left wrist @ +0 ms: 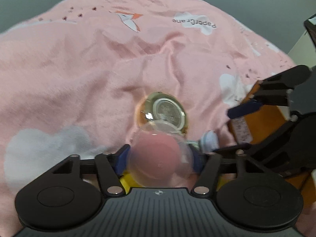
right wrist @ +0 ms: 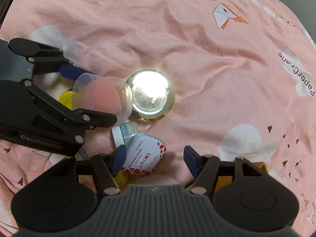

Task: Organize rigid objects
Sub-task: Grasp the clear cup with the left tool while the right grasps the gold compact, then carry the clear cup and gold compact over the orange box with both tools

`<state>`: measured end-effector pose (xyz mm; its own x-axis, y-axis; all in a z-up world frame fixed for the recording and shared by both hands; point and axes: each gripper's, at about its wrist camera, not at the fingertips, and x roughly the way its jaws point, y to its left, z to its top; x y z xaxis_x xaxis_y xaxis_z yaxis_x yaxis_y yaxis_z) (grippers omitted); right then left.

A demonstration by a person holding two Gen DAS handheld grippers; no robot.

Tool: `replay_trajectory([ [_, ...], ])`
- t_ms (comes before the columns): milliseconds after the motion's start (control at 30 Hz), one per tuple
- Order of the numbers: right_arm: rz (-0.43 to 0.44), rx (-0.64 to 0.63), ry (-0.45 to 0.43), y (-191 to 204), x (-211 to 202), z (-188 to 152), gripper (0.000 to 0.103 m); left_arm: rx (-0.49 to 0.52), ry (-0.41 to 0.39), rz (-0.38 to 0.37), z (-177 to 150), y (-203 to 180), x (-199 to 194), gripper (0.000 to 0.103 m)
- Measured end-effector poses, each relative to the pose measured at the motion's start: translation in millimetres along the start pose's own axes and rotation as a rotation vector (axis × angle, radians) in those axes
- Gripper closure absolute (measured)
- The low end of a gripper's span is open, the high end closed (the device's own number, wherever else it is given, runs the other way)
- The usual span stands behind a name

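While the left tongs (right wrist: 98, 98) grip the clear case (right wrist: 102, 96) with its pink puff inside, the step in hand looks like setting it down among the other items, so it should come down level and be let go only once it rests on the bed (right wrist: 197, 49), since the soft sheet may let it roll. The case hangs just above the near rim of the gold tin (right wrist: 152, 94); in the left view they overlap, and contact cannot be told.

Nearest the right tongs (right wrist: 155, 161), which stand open and empty, lies the mint tin (right wrist: 144, 156), with a yellow thing (right wrist: 121, 177) partly hidden under the left finger. Just beyond sits a small white jar (right wrist: 123, 134), close below the case. A yellow lid (right wrist: 66, 99) shows behind the left tongs. An orange box (left wrist: 262, 122) lies by the right tongs. These crowd the drop spot; open sheet lies farther off.
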<state>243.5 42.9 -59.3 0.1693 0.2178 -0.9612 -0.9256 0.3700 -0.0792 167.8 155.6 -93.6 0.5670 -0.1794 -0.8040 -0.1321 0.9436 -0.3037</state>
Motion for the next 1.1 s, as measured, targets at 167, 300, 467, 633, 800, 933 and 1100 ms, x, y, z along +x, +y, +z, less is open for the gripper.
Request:
replay_trajectory([
  [167, 0.018, -0.003, -0.031, -5, 1, 8, 0.039, -0.042, -0.035, 0.046, 4, 2, -19, 0.034],
  [300, 0.063, 0.031, -0.076, -9, 3, 22, 0.039, -0.04, -0.055, 0.112, 13, 6, -37, 0.034],
  [467, 0.08, 0.086, -0.086, -14, 21, 45, 0.028, -0.039, -0.044, 0.14, 20, 12, -38, 0.034],
  [633, 0.143, 0.149, -0.054, -21, 40, 59, 0.028, -0.093, -0.045, 0.11, 19, 24, -39, 0.034],
  [800, 0.161, 0.169, -0.037, -20, 58, 63, 0.028, -0.1, -0.046, 0.11, 19, 27, -38, 0.034],
  [933, 0.166, 0.192, -0.033, -21, 58, 62, 0.028, -0.104, -0.047, 0.108, 20, 26, -39, 0.034],
  [1100, 0.129, 0.197, -0.063, -14, 41, 55, 0.028, -0.102, -0.063, 0.125, 17, 19, -51, 0.034],
])
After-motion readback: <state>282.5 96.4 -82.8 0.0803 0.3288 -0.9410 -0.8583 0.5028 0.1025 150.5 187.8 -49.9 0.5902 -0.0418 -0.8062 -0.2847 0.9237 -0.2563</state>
